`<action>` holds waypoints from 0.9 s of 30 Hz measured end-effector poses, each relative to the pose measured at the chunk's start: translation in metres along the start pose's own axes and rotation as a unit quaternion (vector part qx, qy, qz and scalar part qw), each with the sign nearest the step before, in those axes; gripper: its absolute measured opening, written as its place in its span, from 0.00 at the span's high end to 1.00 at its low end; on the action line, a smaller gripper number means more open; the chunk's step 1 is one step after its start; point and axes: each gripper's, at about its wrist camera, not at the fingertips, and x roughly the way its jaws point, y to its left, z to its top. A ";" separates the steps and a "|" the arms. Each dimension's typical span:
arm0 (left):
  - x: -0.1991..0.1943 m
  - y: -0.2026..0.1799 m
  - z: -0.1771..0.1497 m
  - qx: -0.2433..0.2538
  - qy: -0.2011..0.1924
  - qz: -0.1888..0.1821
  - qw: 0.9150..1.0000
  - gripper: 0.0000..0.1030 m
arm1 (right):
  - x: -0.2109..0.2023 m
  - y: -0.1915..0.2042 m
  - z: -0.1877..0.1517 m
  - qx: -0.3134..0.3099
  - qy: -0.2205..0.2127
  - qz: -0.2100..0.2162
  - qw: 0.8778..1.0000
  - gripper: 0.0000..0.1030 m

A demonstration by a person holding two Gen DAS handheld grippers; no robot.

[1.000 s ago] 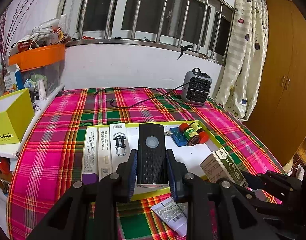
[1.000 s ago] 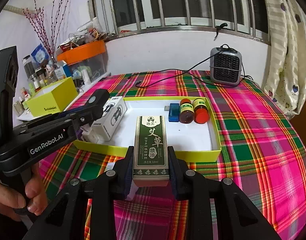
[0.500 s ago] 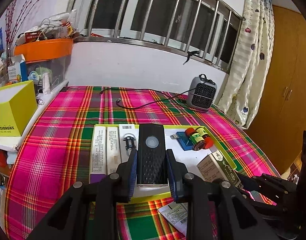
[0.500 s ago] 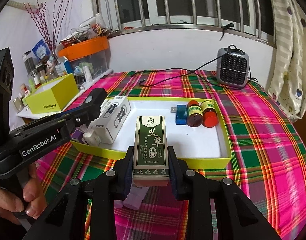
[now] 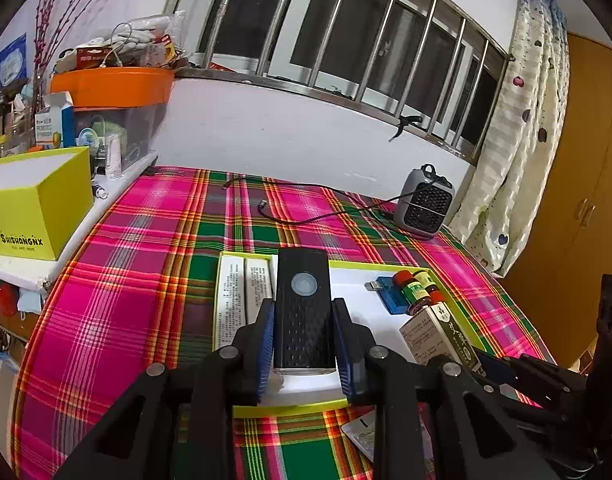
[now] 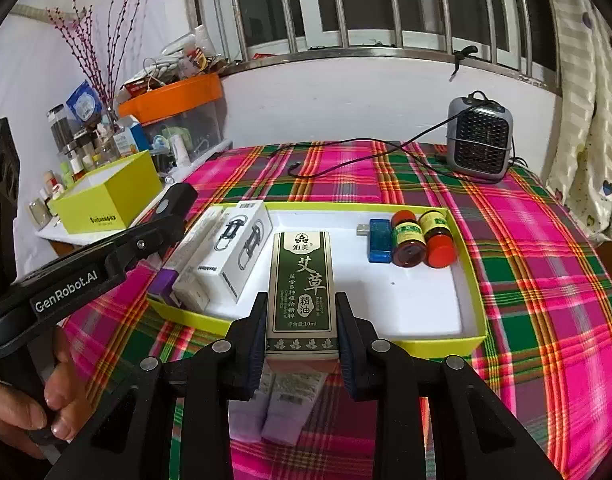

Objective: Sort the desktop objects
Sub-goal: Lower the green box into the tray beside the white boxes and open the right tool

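Tray (image 6: 472, 276) middle lies bare; left gripper (image 5: 304, 340) clamps a black remote (image 5: 303, 304), right gripper (image 6: 302, 344) clamps a green box (image 6: 302, 280) over the near rim.

Bright, even indoor light, dark night window (image 5: 346, 32), strong fisheye bending with black vignetted corners, sharp focus.

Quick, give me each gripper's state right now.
Left gripper: closed on the black device.
Right gripper: closed on the green box.
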 end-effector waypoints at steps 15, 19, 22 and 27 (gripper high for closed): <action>0.000 0.010 0.001 -0.013 -0.002 0.006 1.000 0.73 | 0.033 0.006 0.020 0.017 0.007 0.011 1.000 0.69; 0.000 0.015 0.002 -0.021 -0.004 0.010 1.000 0.73 | 0.046 0.006 0.027 0.028 0.015 0.017 0.999 0.69; 0.000 0.019 0.002 -0.027 -0.005 0.013 1.000 0.73 | 0.059 0.007 0.035 0.033 0.022 0.018 0.999 0.69; -0.001 0.026 0.003 -0.035 -0.005 0.015 0.999 0.73 | 0.079 0.010 0.042 0.041 0.038 0.020 0.998 0.69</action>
